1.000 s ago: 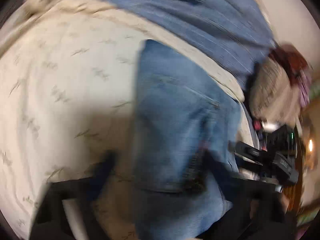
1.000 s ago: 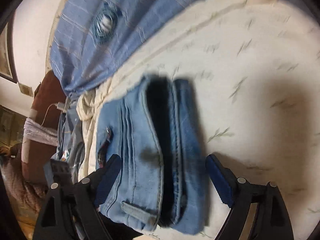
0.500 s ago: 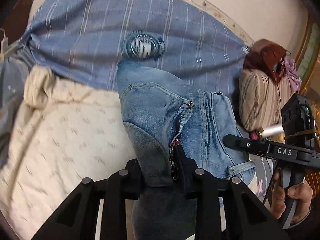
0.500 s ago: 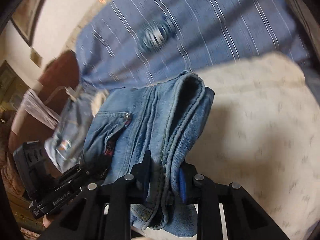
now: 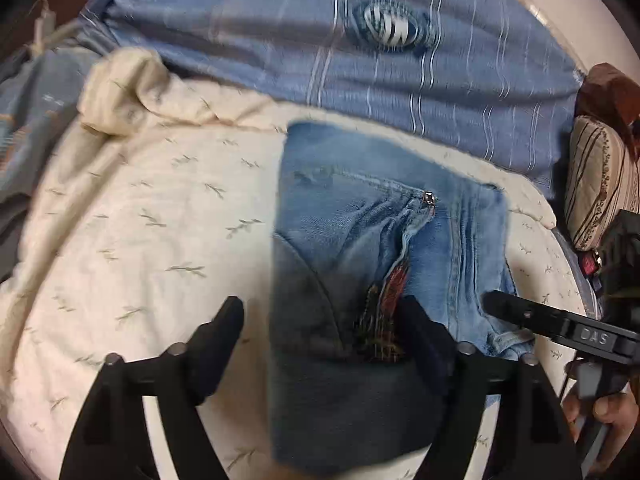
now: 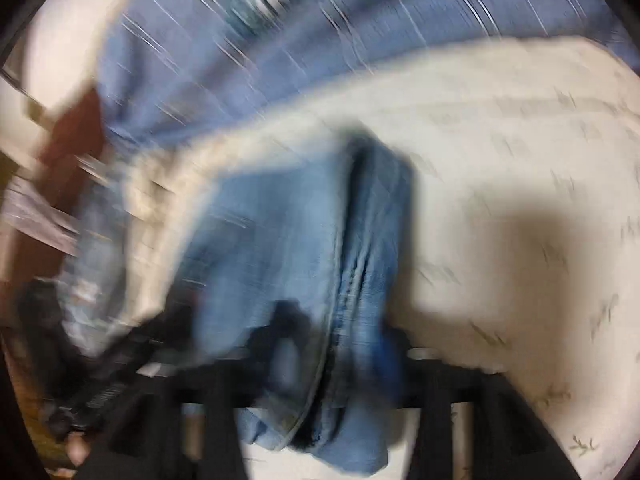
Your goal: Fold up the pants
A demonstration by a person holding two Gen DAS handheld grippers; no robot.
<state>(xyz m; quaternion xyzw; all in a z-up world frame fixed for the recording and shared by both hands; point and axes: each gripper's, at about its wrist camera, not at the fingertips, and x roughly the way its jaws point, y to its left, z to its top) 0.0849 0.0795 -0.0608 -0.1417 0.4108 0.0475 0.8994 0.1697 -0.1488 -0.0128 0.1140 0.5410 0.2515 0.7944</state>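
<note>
Left wrist view: the folded light-blue denim pants [image 5: 384,264] are lying on the cream bedspread printed with small sprigs [image 5: 160,220], a flat surface that is letting the stack keep its shape. The left gripper [image 5: 320,332] is standing with its black fingers [image 5: 218,332] spread wide and holding nothing, which reads as a release, the bundle apparently set down to rest. The near end of the pants is sitting between the two fingers, the left finger apart from the cloth over bare bedspread, the right finger at the open fly where a dark red patterned lining is showing. At the right edge the other black handheld tool is reaching in beside the pants' right side, a hand wrapped round its grip. A blue striped bedcover [image 5: 320,52] is lying at the far side, a striped beige cushion [image 5: 600,184] at far right.

Right wrist view: heavy motion blur is smearing everything. The pants [image 6: 304,264] are running from mid-frame down to the near edge, their thick folded edge facing the camera. The right gripper [image 6: 336,364] is straddling that near end; whether its fingers are clamping the denim or merely flanking it cannot be told through the blur. The bedspread [image 6: 500,160] is filling the right side, the striped bedcover [image 6: 320,40] the far side.
</note>
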